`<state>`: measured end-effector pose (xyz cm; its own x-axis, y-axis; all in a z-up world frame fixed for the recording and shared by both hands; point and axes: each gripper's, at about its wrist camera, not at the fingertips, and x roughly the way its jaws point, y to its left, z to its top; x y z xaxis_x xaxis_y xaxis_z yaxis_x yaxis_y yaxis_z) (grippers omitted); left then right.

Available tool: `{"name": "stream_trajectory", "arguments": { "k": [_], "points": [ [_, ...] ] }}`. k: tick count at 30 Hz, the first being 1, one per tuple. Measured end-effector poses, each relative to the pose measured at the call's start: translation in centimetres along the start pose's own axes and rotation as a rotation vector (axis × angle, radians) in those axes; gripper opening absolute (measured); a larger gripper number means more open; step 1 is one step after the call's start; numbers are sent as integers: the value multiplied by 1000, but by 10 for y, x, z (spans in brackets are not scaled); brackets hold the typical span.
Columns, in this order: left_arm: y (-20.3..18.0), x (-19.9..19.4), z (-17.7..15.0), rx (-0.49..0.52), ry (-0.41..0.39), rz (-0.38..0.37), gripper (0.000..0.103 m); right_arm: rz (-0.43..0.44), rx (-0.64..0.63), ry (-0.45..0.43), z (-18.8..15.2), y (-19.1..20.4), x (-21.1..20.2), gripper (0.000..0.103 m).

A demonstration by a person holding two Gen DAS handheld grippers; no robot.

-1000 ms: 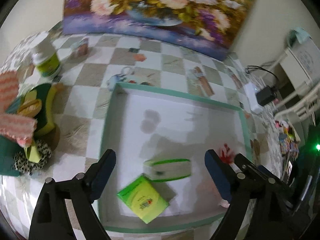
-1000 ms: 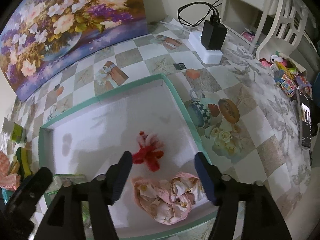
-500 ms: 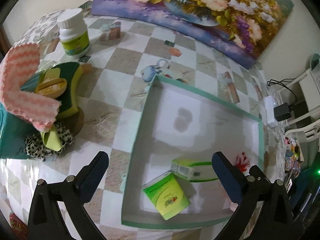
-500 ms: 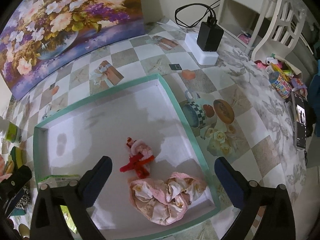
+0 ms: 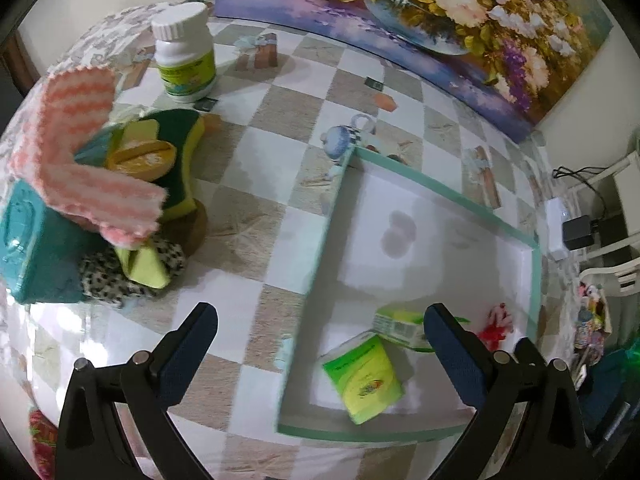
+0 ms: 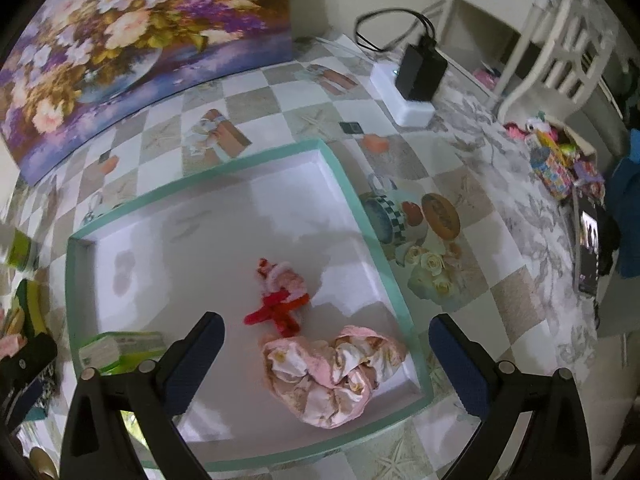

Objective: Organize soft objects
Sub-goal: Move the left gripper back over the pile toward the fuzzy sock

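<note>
A shallow white tray with a green rim (image 5: 440, 188) (image 6: 356, 196) lies on the table. In it are two green tissue packs (image 5: 362, 376) (image 5: 398, 322), a red and pink hair tie (image 6: 280, 300) (image 5: 496, 324) and a crumpled pink floral cloth (image 6: 336, 372). Left of the tray is a pile: a pink striped towel (image 5: 80, 160), a green and yellow sponge (image 5: 176, 152), a spotted scrunchie (image 5: 116, 276), a teal box (image 5: 28, 248). My left gripper (image 5: 320, 344) is open above the tray's left rim. My right gripper (image 6: 326, 350) is open above the floral cloth.
A white bottle with a green label (image 5: 184, 56) stands behind the pile. A flower painting (image 5: 420, 12) leans on the wall. A white power strip with a black adapter (image 6: 416, 80), a chair (image 6: 560, 52) and a phone (image 6: 588, 252) are to the right.
My left gripper has swung left, from over the tissue packs to the tray's left rim, bringing the pile closer. My right gripper has risen and opened wider over the floral cloth.
</note>
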<state>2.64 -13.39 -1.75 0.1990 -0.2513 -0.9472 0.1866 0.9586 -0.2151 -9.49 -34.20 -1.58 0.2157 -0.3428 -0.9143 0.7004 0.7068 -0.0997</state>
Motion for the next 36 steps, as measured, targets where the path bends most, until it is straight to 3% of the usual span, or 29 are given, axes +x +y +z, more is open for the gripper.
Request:
{"name": "stream_trajectory", "arguments": {
  "k": [4, 12, 20, 30, 36],
  "points": [
    [11, -3, 3, -1, -2, 59, 103, -4, -86, -29, -5, 25, -14, 103],
    [38, -27, 11, -10, -69, 89, 103, 82, -200, -73, -18, 67, -37, 103],
    [64, -55, 21, -16, -142, 111, 103, 159, -231, -105, -26, 87, -50, 103],
    [125, -84, 32, -115, -217, 191, 103, 206, -256, -121, -31, 105, -56, 103],
    [161, -86, 33, -204, -205, 179, 103, 250, -263, -122, -34, 119, -59, 103]
  ]
}}
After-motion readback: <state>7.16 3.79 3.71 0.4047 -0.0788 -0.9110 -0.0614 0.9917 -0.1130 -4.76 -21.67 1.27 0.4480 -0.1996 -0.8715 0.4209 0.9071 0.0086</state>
